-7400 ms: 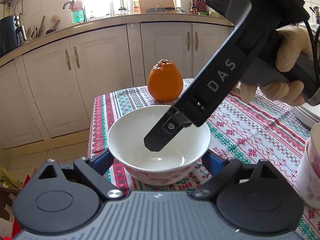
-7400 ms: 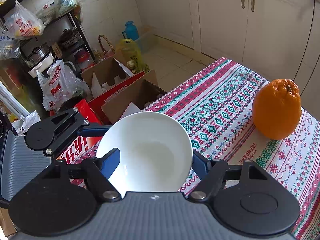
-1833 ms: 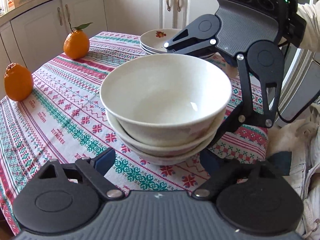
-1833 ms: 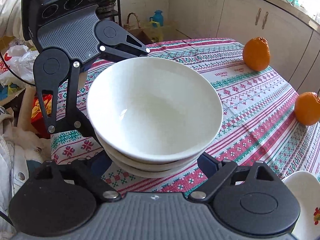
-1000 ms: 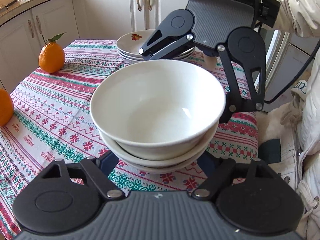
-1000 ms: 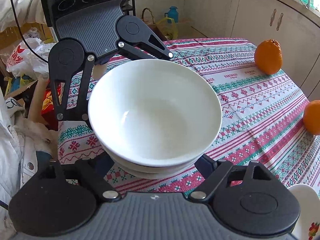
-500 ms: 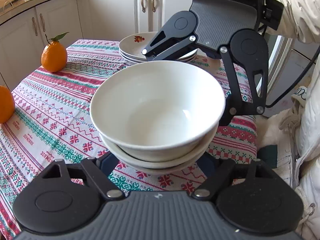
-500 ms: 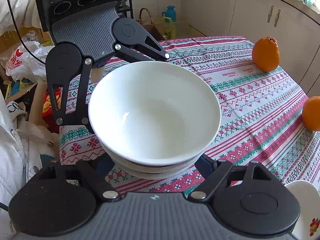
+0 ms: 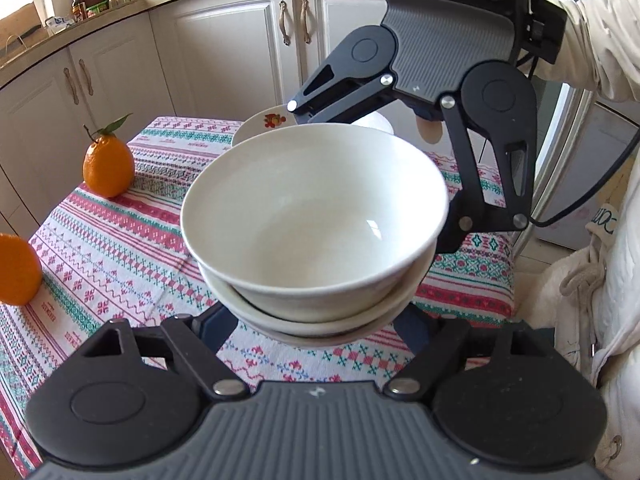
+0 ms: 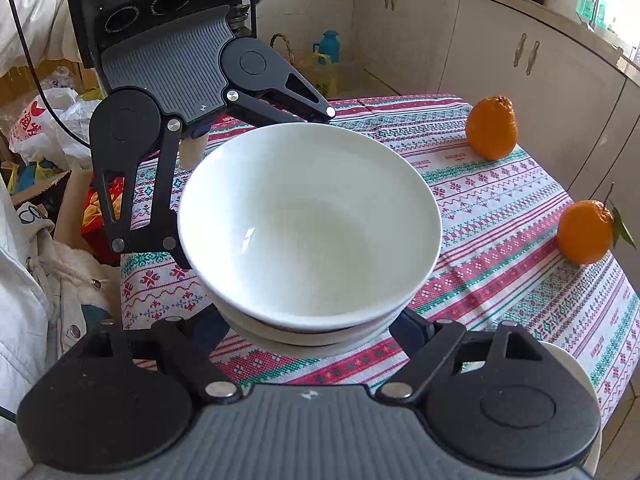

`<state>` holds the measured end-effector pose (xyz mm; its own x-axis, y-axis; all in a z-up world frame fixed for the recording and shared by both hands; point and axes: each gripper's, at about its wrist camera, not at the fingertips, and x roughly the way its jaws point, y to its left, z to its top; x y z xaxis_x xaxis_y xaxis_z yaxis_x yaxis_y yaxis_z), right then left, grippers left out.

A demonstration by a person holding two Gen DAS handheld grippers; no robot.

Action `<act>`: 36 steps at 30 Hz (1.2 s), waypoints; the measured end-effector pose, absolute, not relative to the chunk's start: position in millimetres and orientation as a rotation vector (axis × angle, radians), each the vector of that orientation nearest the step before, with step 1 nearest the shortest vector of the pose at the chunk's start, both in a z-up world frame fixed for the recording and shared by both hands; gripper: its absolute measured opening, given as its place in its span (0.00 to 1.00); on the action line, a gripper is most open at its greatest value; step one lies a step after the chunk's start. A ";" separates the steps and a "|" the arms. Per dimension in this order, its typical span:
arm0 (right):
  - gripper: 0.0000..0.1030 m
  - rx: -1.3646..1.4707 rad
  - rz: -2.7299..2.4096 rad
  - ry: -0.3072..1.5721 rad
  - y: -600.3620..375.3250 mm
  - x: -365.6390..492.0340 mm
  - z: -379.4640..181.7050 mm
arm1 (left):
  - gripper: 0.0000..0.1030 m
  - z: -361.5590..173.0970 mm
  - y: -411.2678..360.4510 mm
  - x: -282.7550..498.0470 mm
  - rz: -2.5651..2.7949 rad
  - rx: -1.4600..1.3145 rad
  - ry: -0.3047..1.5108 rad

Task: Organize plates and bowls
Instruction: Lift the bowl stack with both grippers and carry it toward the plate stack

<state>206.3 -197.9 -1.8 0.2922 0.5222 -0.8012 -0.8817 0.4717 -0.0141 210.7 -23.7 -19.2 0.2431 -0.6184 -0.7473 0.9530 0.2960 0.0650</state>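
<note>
A stack of white bowls (image 9: 316, 216) is held above the patterned tablecloth (image 9: 120, 240) between both grippers, which face each other. My left gripper (image 9: 316, 320) has its fingers around the lower bowls of the stack from one side. My right gripper (image 10: 316, 324) clasps the same stack (image 10: 308, 220) from the opposite side. Each gripper's fingertips are hidden under the bowls. A stack of plates (image 9: 268, 124) with a red fruit print sits behind the bowls, partly hidden by the right gripper.
Two oranges (image 9: 108, 164) (image 9: 16, 268) rest on the cloth; they also show in the right wrist view (image 10: 492, 128) (image 10: 584, 232). White cabinets (image 9: 224, 52) stand behind the table. A plate's edge (image 10: 576, 364) lies near the right gripper. Bags and boxes (image 10: 36, 128) sit on the floor.
Both grippers have carried the bowl stack together across the table toward the plates. The stack now sits higher in view, and the table edge and cabinets look closer.
</note>
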 end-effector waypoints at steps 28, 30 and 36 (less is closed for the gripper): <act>0.87 -0.461 0.728 0.841 -345.0 235.9 3.6 | 0.81 -25.1 -159.9 273.2 -1.318 0.651 0.568; 0.87 -0.447 0.728 0.851 -349.3 237.5 0.0 | 0.81 -28.3 -164.2 274.2 -1.325 0.650 0.579; 0.87 -0.428 0.727 0.868 -355.8 240.7 -6.9 | 0.81 -35.5 -174.3 277.3 -1.326 0.654 0.598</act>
<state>240.7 -355.8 -6.9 0.4335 0.3976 -0.8087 -0.7260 0.6857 -0.0520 277.3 -174.3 -35.5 0.1482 -0.6737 -0.7240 0.9886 0.1201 0.0907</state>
